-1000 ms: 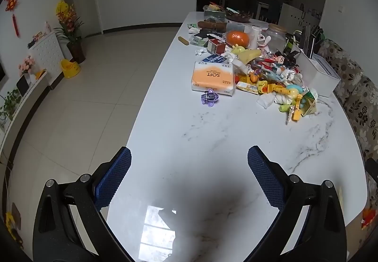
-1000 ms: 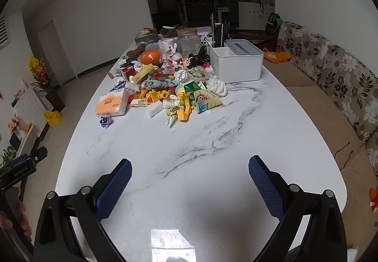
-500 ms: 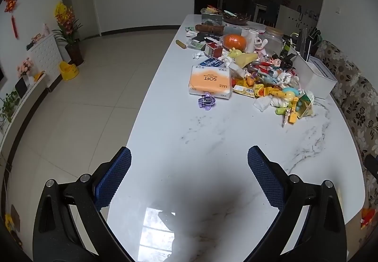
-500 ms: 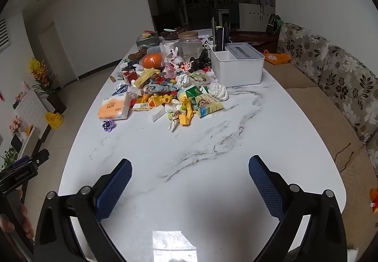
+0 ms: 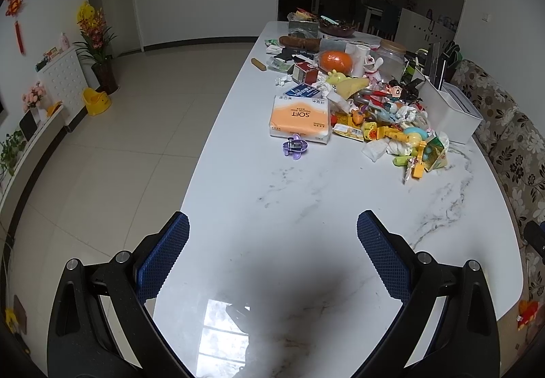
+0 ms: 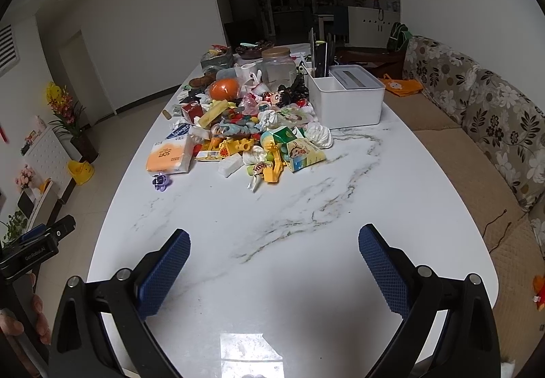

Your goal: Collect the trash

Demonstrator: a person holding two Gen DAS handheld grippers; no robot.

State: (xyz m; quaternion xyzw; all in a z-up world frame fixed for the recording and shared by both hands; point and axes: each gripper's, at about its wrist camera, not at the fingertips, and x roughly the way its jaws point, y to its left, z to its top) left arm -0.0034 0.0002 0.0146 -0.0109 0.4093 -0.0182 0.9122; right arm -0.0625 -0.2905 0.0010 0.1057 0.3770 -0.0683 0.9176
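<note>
A heap of trash and toys lies on the far half of the white marble table, with crumpled tissues, wrappers, a green carton and an orange tissue pack. The heap also shows in the right wrist view. My left gripper is open and empty above the near end of the table. My right gripper is open and empty, also above the near end, well short of the heap.
A white bin stands at the right of the heap, with a glass jar behind it. A purple toy lies before the tissue pack. A floral sofa runs along the table's right side. Tiled floor lies left.
Both views have shifted slightly: the heap sits a little lower and nearer in the frames. Both grippers stay open and empty.
</note>
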